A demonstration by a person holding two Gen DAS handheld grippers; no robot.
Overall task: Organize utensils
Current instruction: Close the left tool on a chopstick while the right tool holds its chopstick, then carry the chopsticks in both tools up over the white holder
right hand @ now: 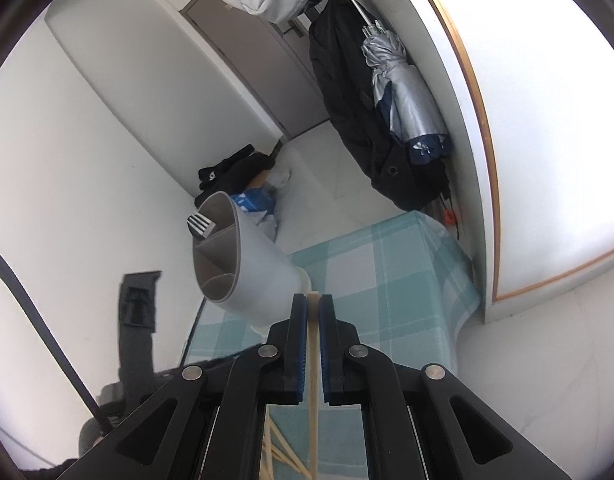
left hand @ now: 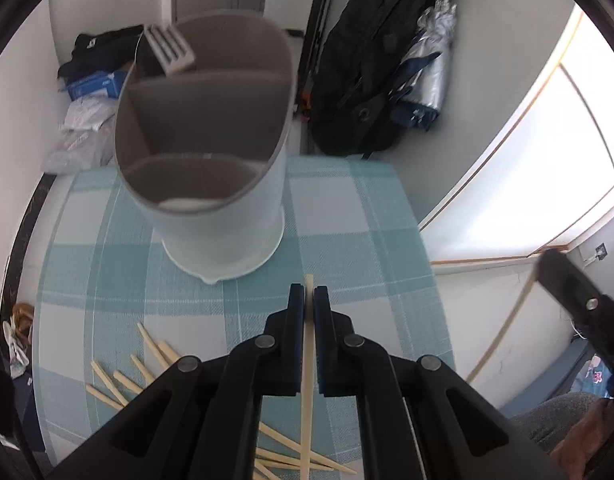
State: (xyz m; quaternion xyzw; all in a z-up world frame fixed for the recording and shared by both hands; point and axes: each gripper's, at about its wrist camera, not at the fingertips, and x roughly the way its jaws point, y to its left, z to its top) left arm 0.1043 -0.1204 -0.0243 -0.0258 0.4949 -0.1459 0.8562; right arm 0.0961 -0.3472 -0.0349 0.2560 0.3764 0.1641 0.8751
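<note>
Your left tool (left hand: pixel 309 290) is closed on one chopstick (left hand: pixel 307 380), above the loose chopsticks (left hand: pixel 119 384) on the checked desk (left hand: pixel 367 216). Ahead stands the holder (left hand: pixel 211 208), a fork (left hand: pixel 169 48) in its far compartment. Your right tool (right hand: pixel 313 298) is also closed on a chopstick (right hand: pixel 313 360), near the holder.

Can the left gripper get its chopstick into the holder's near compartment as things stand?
Probably yes. The left gripper is shut on a chopstick, and the utensil holder stands just ahead with its near compartment open; only a fork occupies the far one.
</note>
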